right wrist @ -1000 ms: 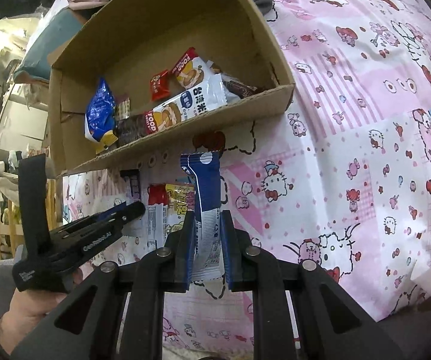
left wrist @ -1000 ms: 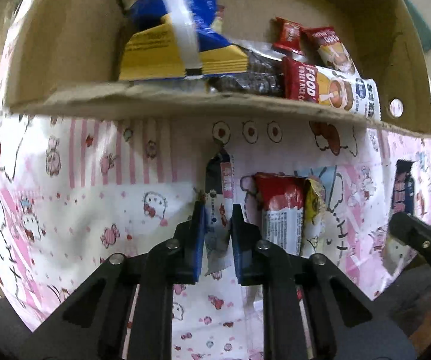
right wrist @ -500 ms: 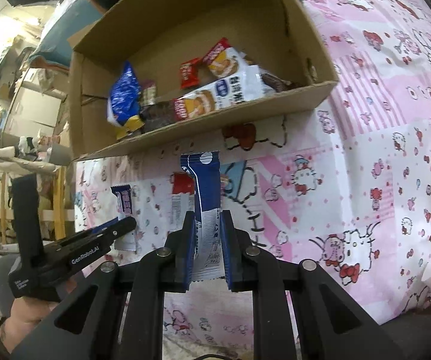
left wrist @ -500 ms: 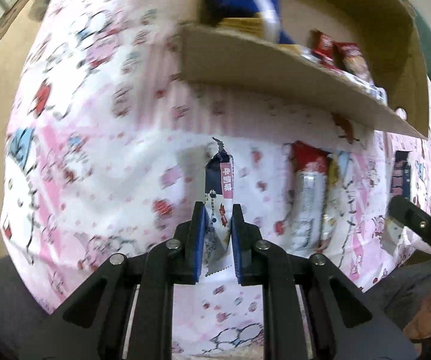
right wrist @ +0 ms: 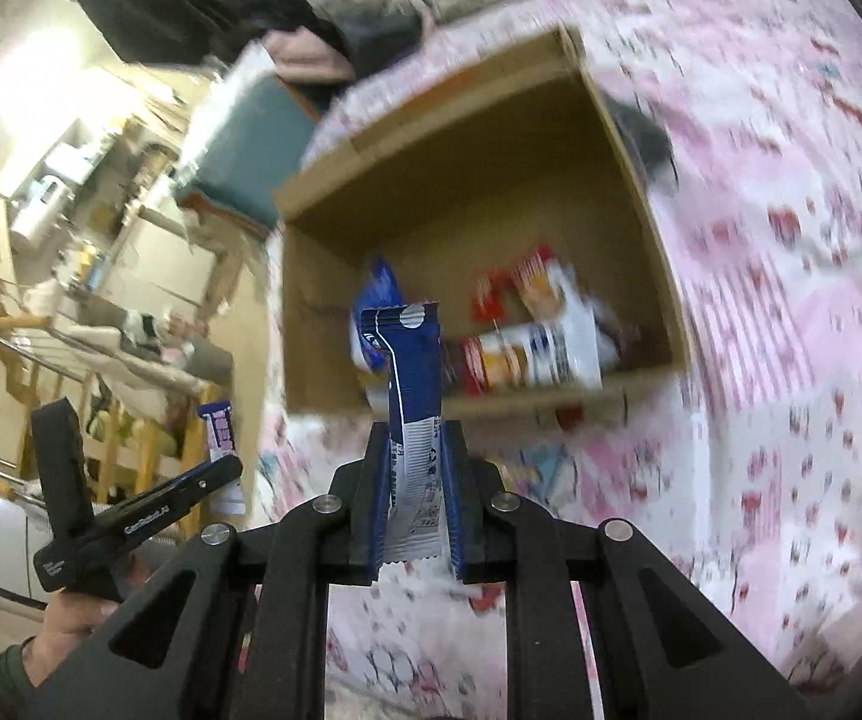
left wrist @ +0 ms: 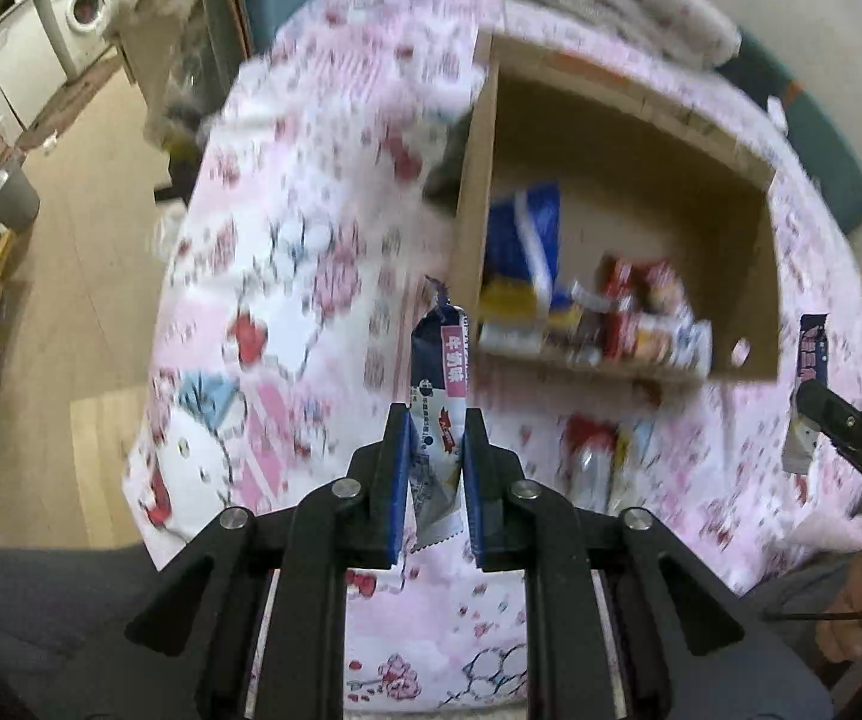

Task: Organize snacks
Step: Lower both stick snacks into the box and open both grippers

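Observation:
My left gripper (left wrist: 434,420) is shut on a dark blue, pink and white snack bar (left wrist: 438,372), held upright in the air above the pink printed bedsheet. My right gripper (right wrist: 413,438) is shut on a blue and white snack bar (right wrist: 410,396), also lifted. The open cardboard box (left wrist: 755,276) lies ahead with several snack packs inside, among them a blue bag (left wrist: 521,246). The box also shows in the right wrist view (right wrist: 635,198). Two more snacks (left wrist: 596,456) lie on the sheet in front of the box. Both views are blurred by motion.
The pink printed sheet (left wrist: 287,276) covers the bed. A wooden floor (left wrist: 71,240) and a washing machine (left wrist: 80,6) lie off the bed's left side. A teal cushion (right wrist: 245,144) and folded clothes sit behind the box. The other gripper (right wrist: 131,516) shows at left.
Both grippers have risen and pulled back from the box with their snack bars, so the box now looks smaller and its inside is seen from above.

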`<act>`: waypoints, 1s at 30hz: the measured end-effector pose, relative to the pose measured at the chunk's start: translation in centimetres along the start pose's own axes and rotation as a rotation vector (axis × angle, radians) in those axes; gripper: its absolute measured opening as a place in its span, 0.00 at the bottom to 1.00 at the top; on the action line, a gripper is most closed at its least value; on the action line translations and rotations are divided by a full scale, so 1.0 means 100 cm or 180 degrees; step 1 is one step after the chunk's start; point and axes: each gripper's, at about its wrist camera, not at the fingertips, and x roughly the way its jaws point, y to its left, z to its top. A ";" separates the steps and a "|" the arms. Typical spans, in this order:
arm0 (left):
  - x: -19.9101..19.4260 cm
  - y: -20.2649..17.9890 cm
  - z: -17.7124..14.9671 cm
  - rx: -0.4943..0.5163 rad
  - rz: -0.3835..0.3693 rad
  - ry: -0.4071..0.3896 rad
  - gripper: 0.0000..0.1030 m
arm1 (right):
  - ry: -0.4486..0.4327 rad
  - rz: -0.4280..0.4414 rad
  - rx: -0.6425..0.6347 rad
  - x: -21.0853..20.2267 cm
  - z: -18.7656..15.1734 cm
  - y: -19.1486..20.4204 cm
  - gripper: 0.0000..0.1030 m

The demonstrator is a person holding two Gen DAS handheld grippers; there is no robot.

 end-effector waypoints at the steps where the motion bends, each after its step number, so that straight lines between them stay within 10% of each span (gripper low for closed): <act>1: 0.002 -0.006 0.014 0.0009 -0.0006 -0.0031 0.13 | -0.0068 0.0026 0.0010 -0.001 0.005 0.002 0.16; 30: 0.085 -0.112 0.076 0.0268 -0.0257 -0.0027 0.14 | -0.0077 -0.0376 0.0340 0.026 0.060 -0.053 0.17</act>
